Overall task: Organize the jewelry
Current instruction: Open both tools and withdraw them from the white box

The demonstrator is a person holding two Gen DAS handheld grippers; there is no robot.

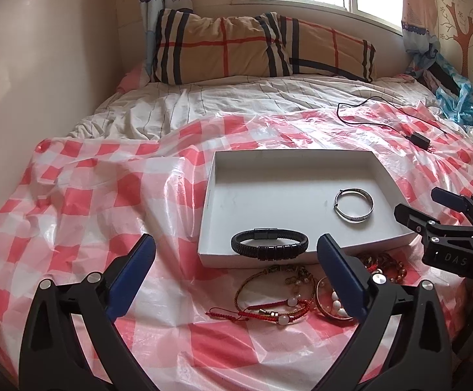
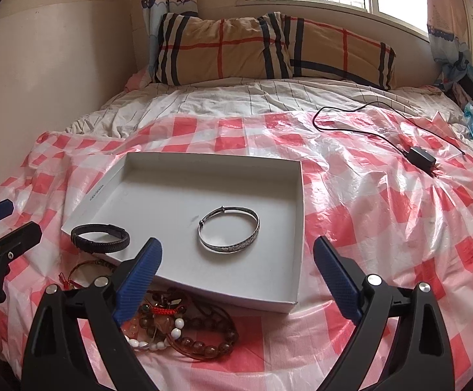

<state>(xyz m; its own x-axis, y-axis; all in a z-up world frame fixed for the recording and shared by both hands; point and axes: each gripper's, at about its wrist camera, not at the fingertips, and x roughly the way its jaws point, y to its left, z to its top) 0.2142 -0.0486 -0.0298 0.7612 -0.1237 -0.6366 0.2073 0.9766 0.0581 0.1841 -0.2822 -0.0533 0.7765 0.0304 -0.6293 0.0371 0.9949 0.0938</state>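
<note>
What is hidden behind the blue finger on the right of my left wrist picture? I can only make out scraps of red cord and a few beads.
Observer: The right wrist view shows a heap of brown bead bracelets, tangled with a white bead bracelet. They lie on the checked plastic sheet, just outside the near wall of the white box.
Visitor: Is the other gripper, the one I see from the side, holding anything?
Observer: No. Its own camera shows the right gripper wide open with nothing between its fingers. The silver bangle lies flat on the box floor beyond them.
</note>
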